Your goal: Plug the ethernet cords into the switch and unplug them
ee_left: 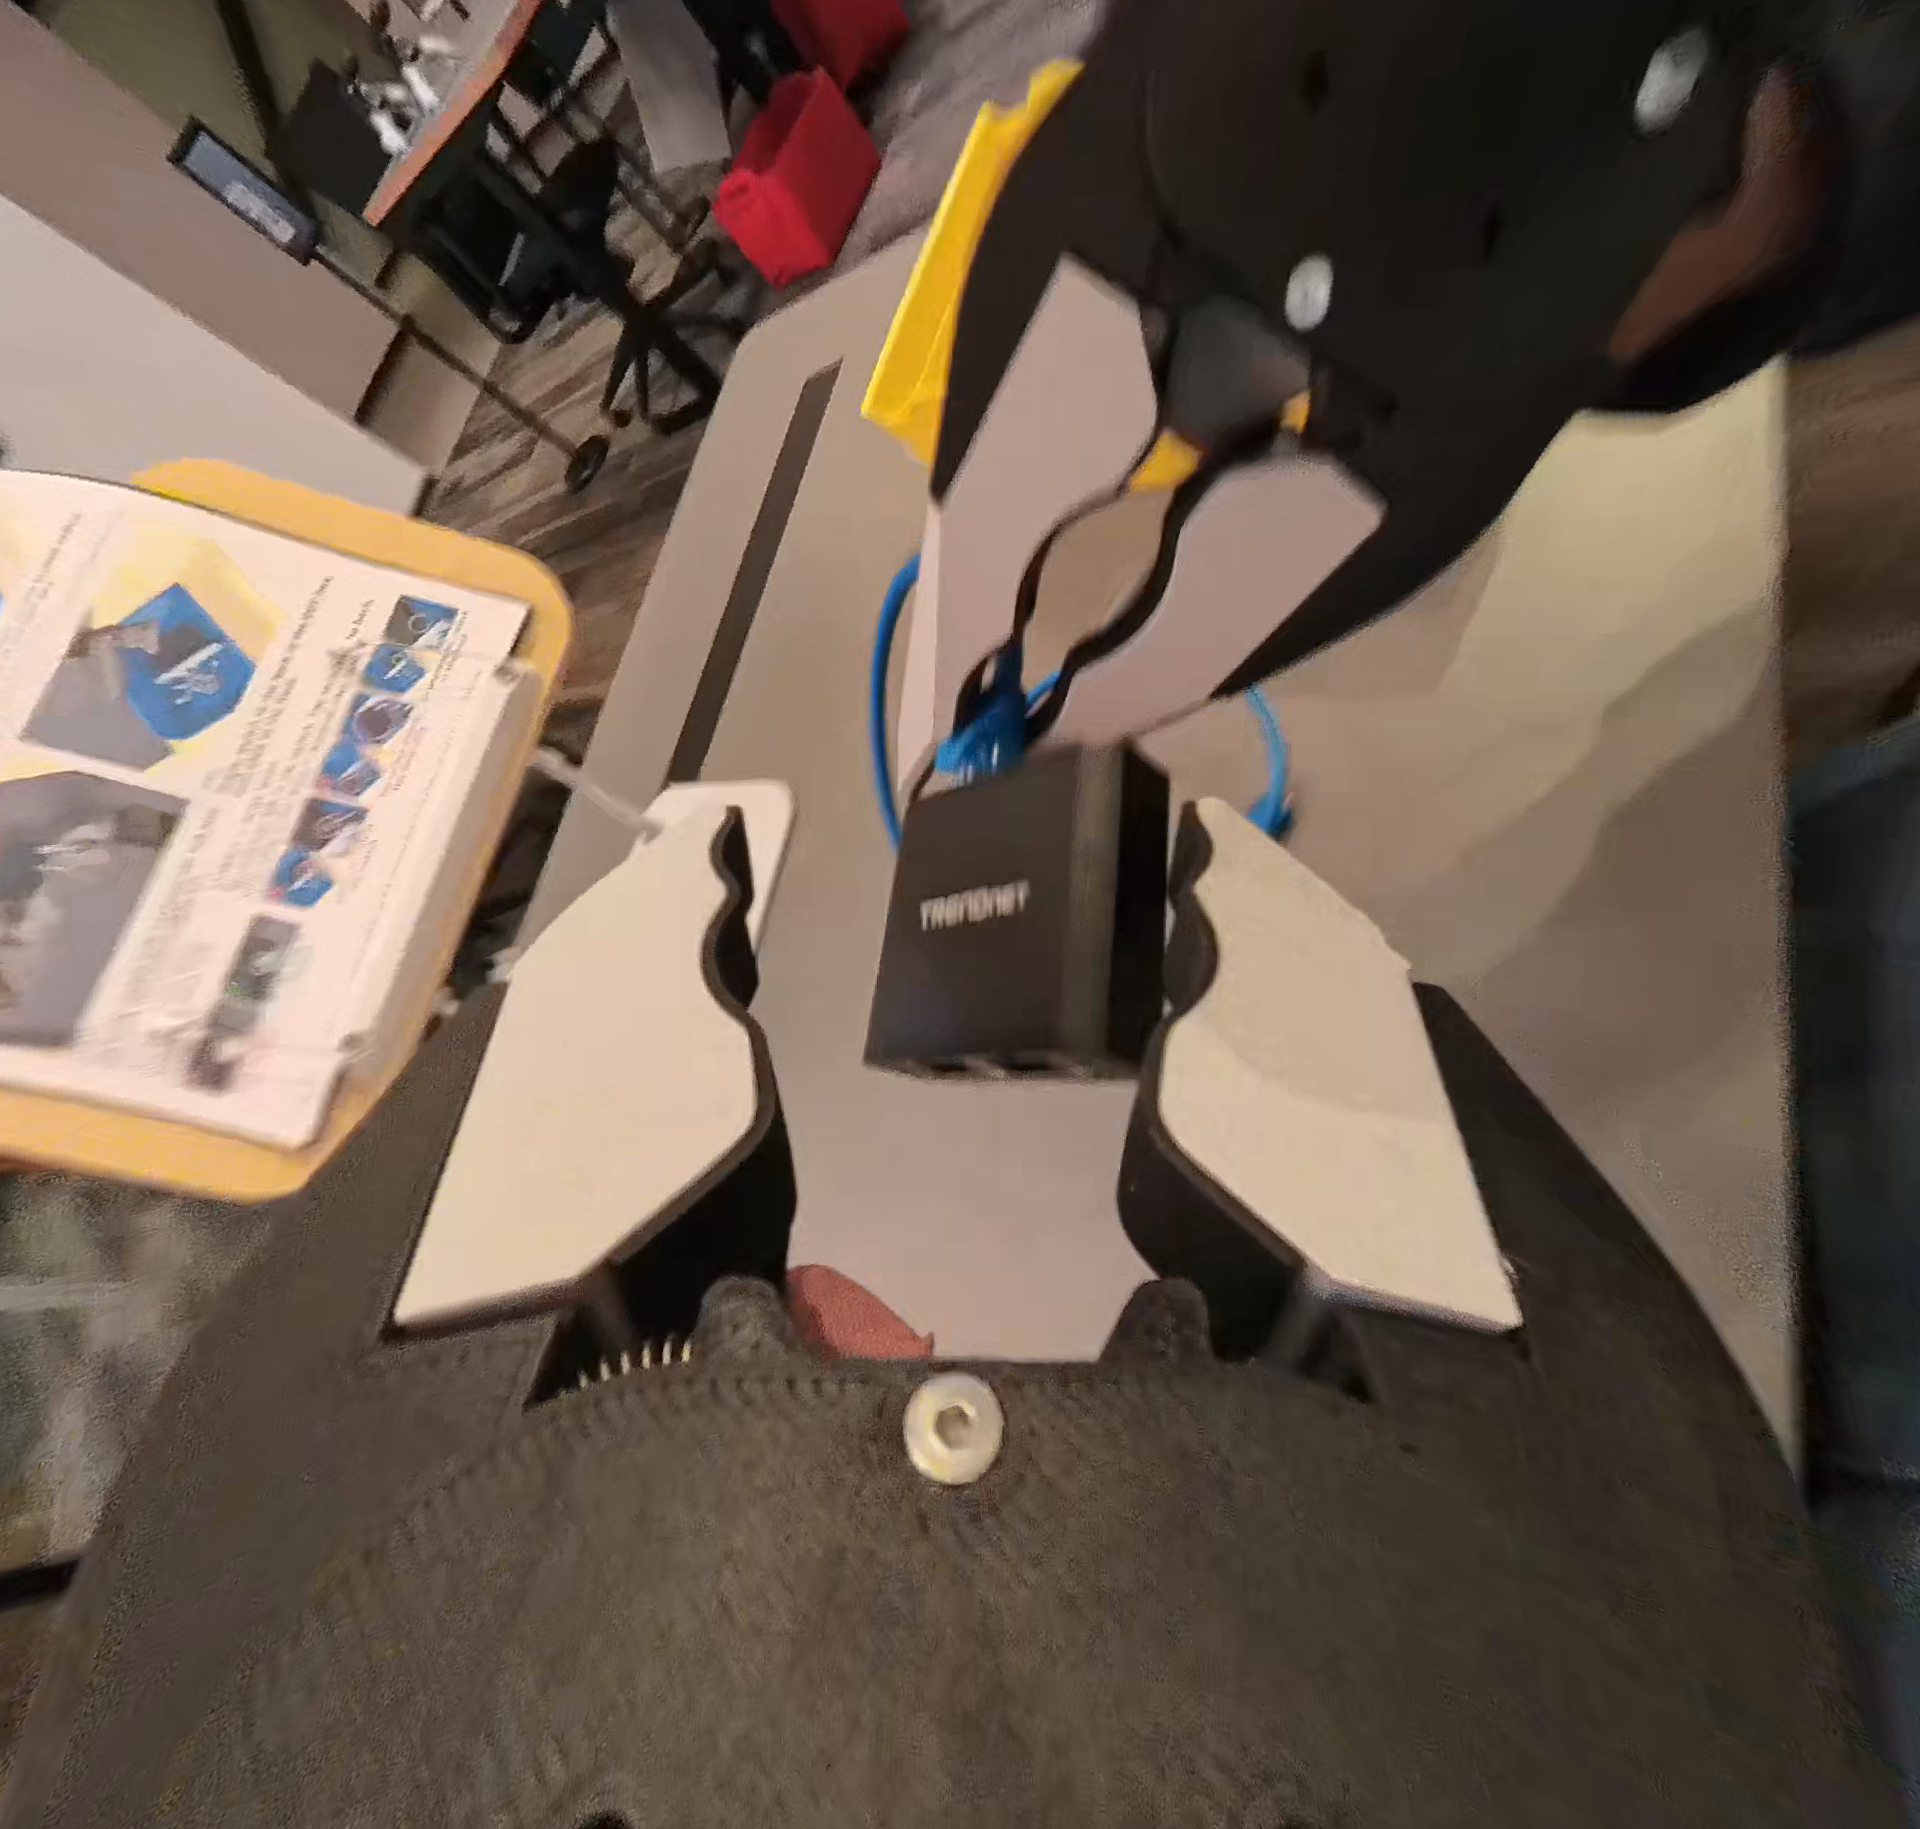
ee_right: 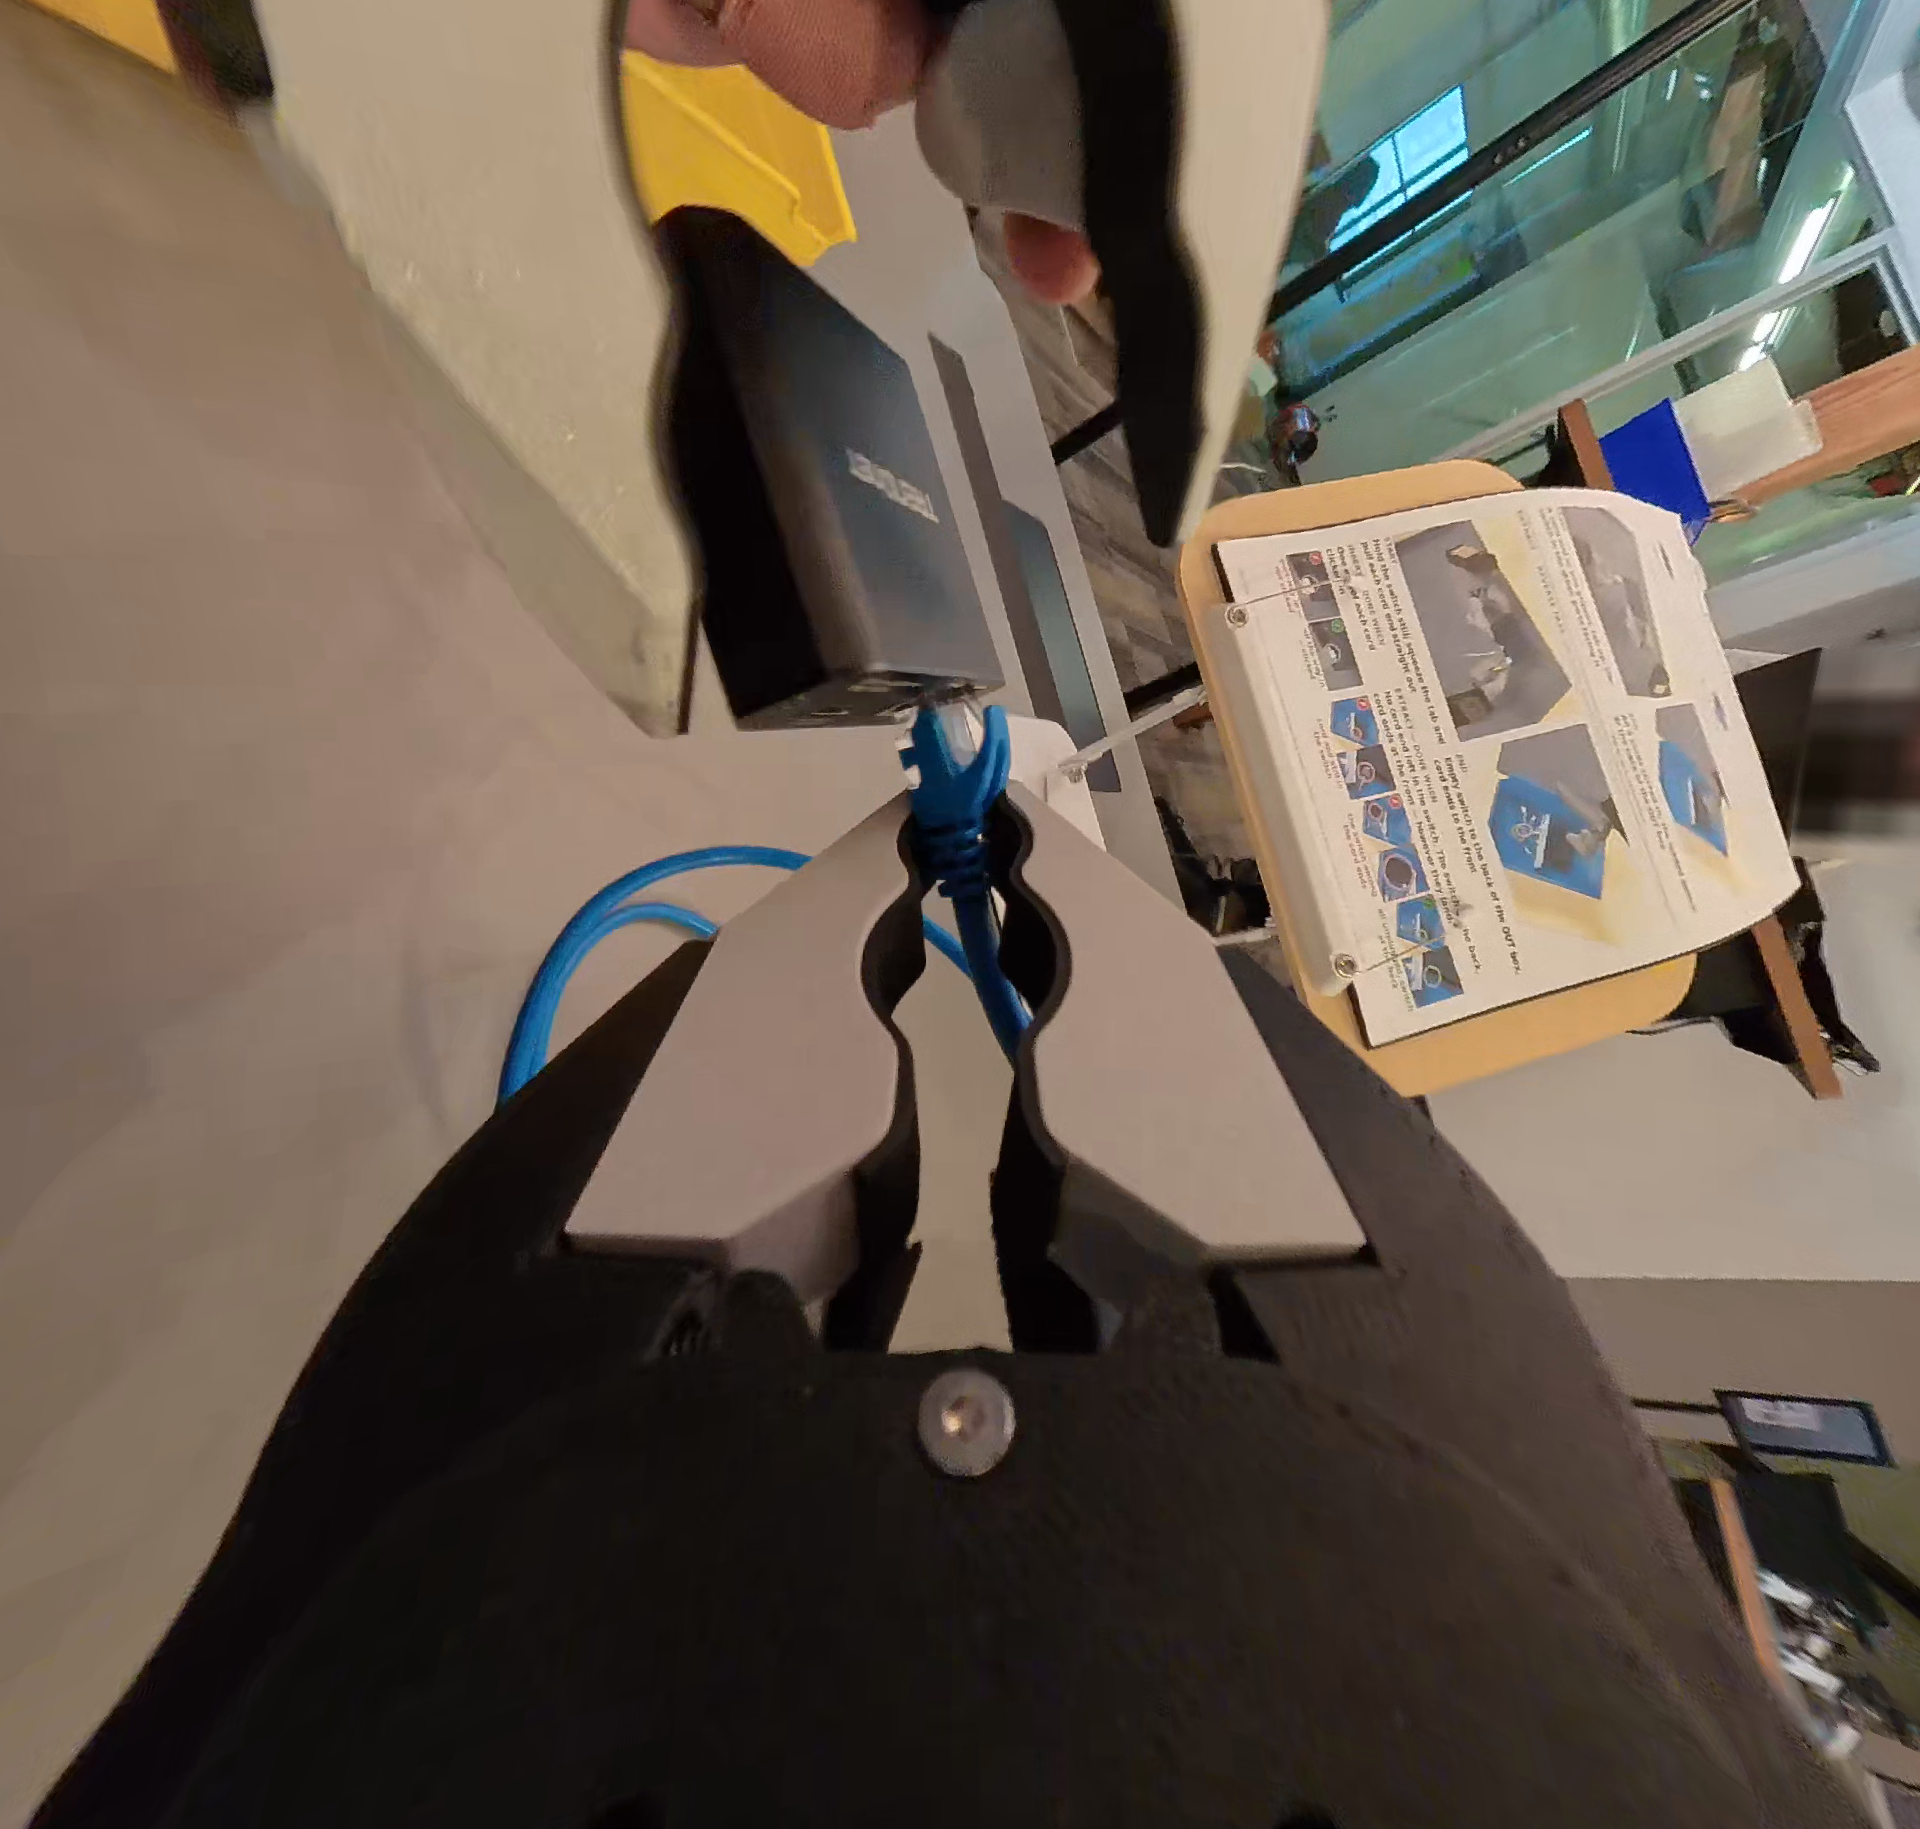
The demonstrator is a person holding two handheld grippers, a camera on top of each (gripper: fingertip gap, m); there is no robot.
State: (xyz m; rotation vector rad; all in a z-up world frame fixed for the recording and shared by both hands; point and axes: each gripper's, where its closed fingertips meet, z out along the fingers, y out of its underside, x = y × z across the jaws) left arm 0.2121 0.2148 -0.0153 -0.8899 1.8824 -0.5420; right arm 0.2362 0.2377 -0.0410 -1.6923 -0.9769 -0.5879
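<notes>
The black switch (ee_left: 997, 927) sits between the fingers of my left gripper (ee_left: 971, 844). The jaws are open: the right finger touches the switch's side and a gap shows at the left finger. My right gripper (ee_right: 961, 813) is shut on the boot of a blue ethernet cord (ee_right: 951, 844). The cord's plug (ee_right: 940, 730) is at a port on the switch's (ee_right: 821, 522) face; how deep it sits is unclear. In the left wrist view the right gripper (ee_left: 1023, 699) reaches in from above, behind the switch. The left gripper (ee_right: 925, 616) also shows at the top of the right wrist view.
Loops of blue cord (ee_right: 582, 927) lie on the grey table (ee_left: 1455, 740) behind the switch. A wooden stand with printed sheets (ee_left: 260, 792) is at the left. A yellow object (ee_left: 956, 252) lies at the table's far end. Red bags (ee_left: 800, 190) and chairs stand on the floor beyond.
</notes>
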